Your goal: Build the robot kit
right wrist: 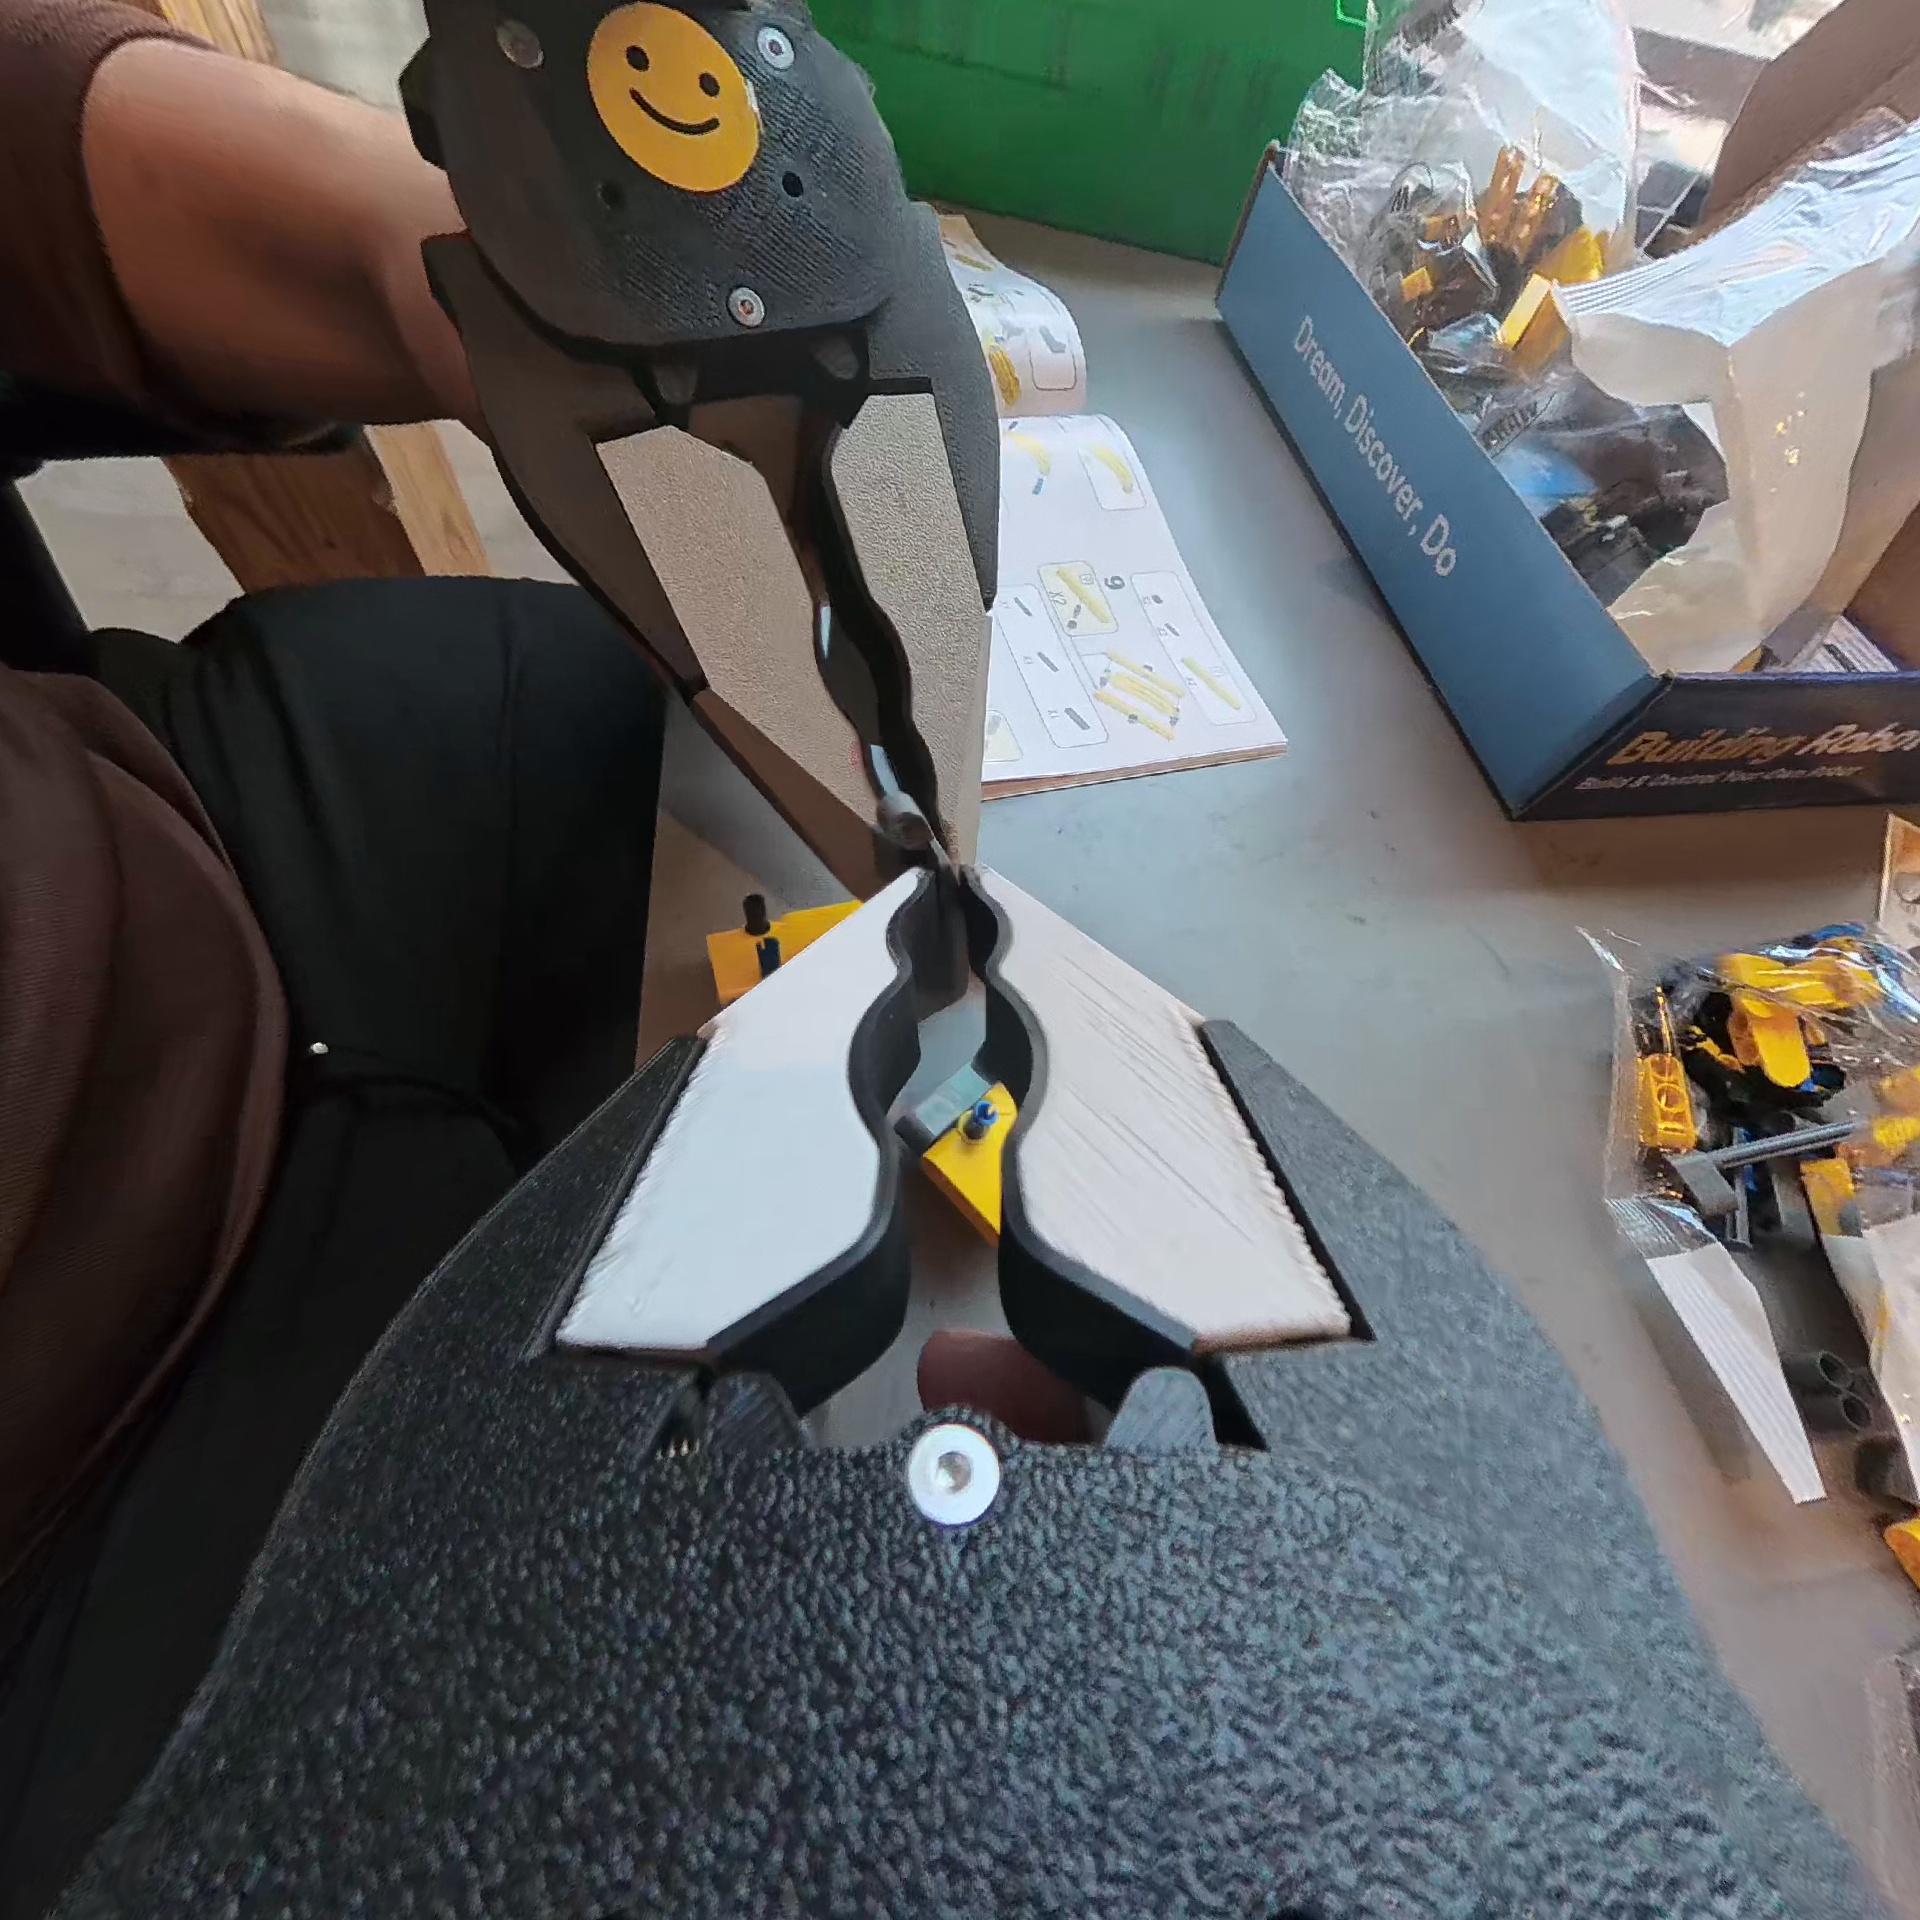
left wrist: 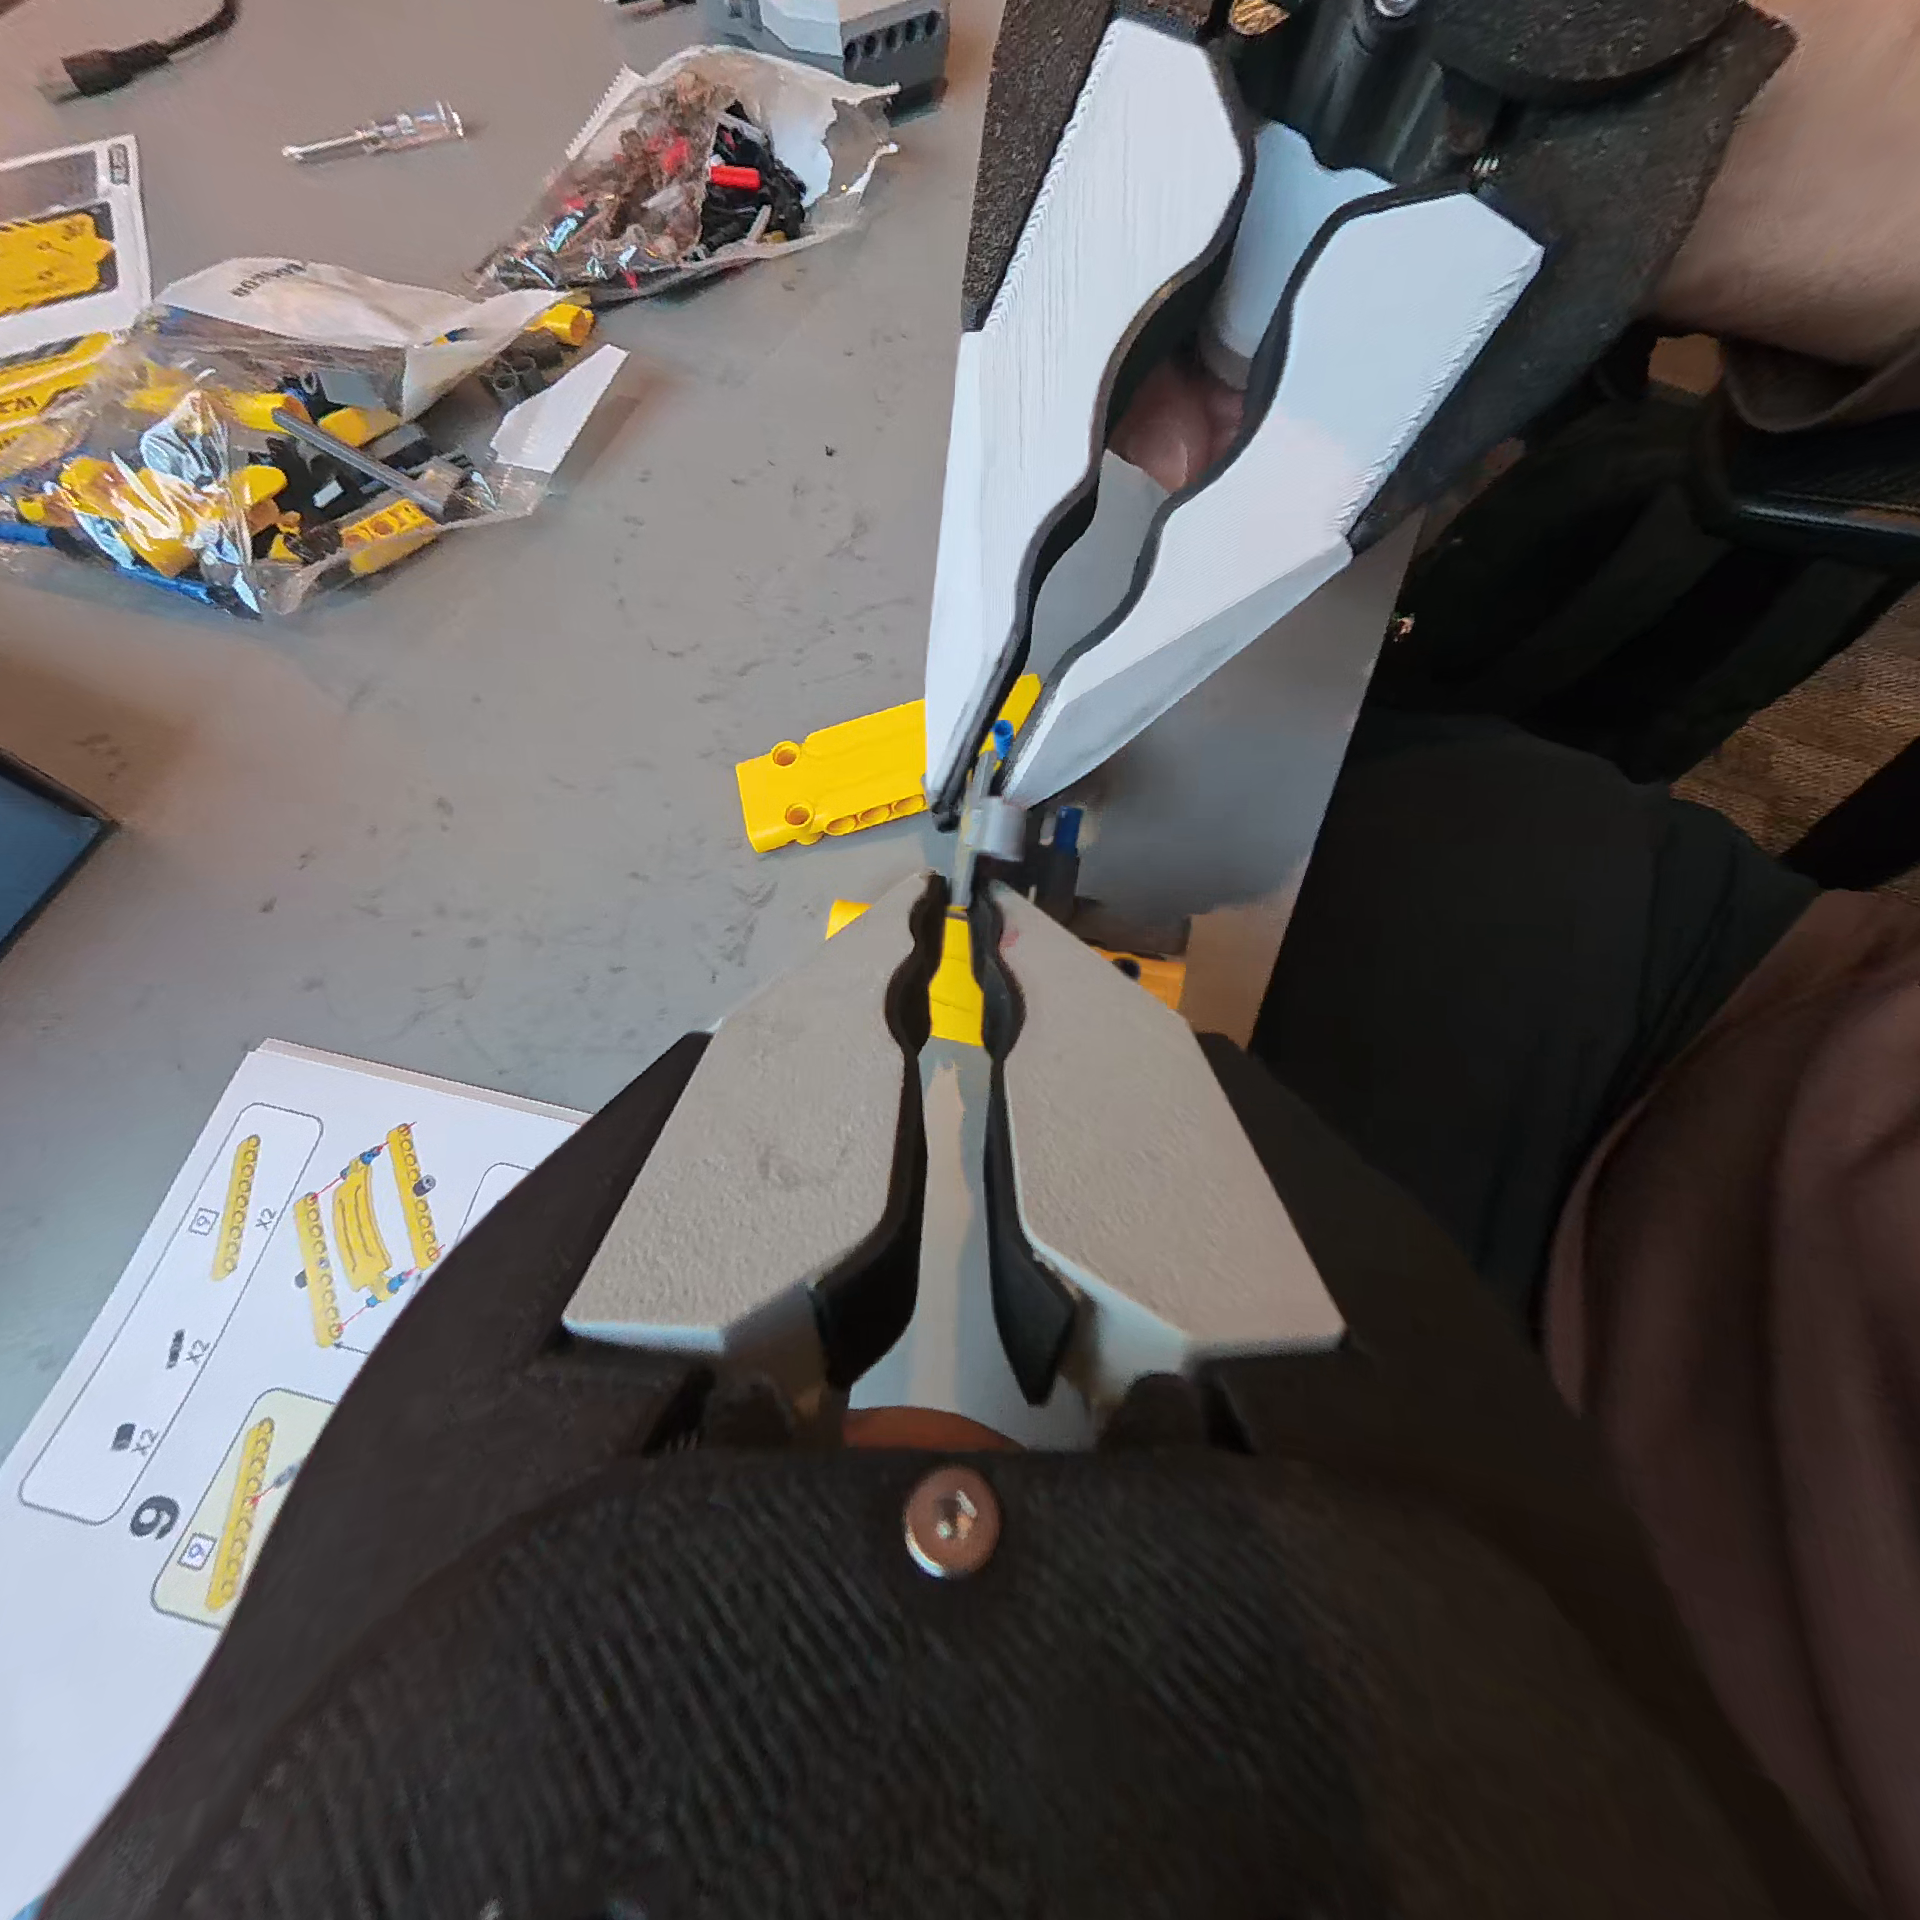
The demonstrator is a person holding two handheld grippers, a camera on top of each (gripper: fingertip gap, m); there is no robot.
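The small grey sleeve (left wrist: 1000, 831) on its thin axle (left wrist: 966, 862) hangs between my two grippers above the surface (left wrist: 623, 727). My left gripper (left wrist: 951, 894) and right gripper (right wrist: 948, 883) both pinch it, fingers clenched tip to tip. I judge a twist could drop it off the near edge onto the lap; open room lies left.

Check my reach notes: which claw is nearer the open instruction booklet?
Left. The left claw sits beside the instruction booklet; the right claw reaches in from the side away from it, tips meeting the left's on a small grey pin.
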